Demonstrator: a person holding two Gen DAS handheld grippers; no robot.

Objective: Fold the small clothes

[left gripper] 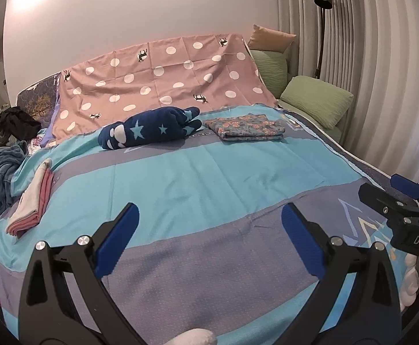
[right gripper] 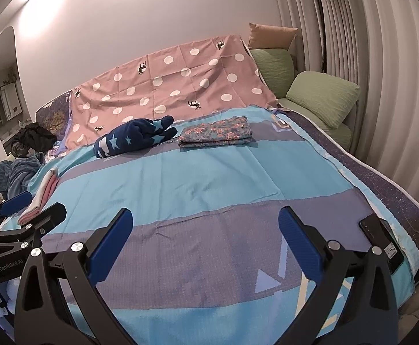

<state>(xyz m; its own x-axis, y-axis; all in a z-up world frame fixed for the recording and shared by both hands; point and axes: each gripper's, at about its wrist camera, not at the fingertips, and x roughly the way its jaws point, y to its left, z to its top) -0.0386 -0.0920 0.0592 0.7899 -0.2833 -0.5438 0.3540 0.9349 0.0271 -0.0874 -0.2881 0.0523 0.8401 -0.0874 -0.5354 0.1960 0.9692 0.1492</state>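
Note:
A folded floral cloth (left gripper: 245,128) (right gripper: 216,131) lies at the far side of the blue and grey bedspread (left gripper: 209,178) (right gripper: 197,178). Left of it sits a rolled navy garment with pale stars (left gripper: 149,129) (right gripper: 134,136). A folded pink and cream cloth (left gripper: 32,198) (right gripper: 41,197) rests at the bed's left edge. My left gripper (left gripper: 209,244) hovers open over the near part of the bed, nothing between its blue pads. My right gripper (right gripper: 205,243) is open too, beside it to the right, and empty. Something white (left gripper: 193,340) shows at the left wrist view's bottom edge.
A pink polka-dot sheet (left gripper: 163,86) covers the far half of the bed. Green pillows (left gripper: 315,99) and a tan cushion (left gripper: 272,37) lie at the right, with a black floor lamp (left gripper: 323,0) and curtain behind. Dark clothes (left gripper: 5,138) are heaped left. A black phone (right gripper: 382,241) lies at the right edge.

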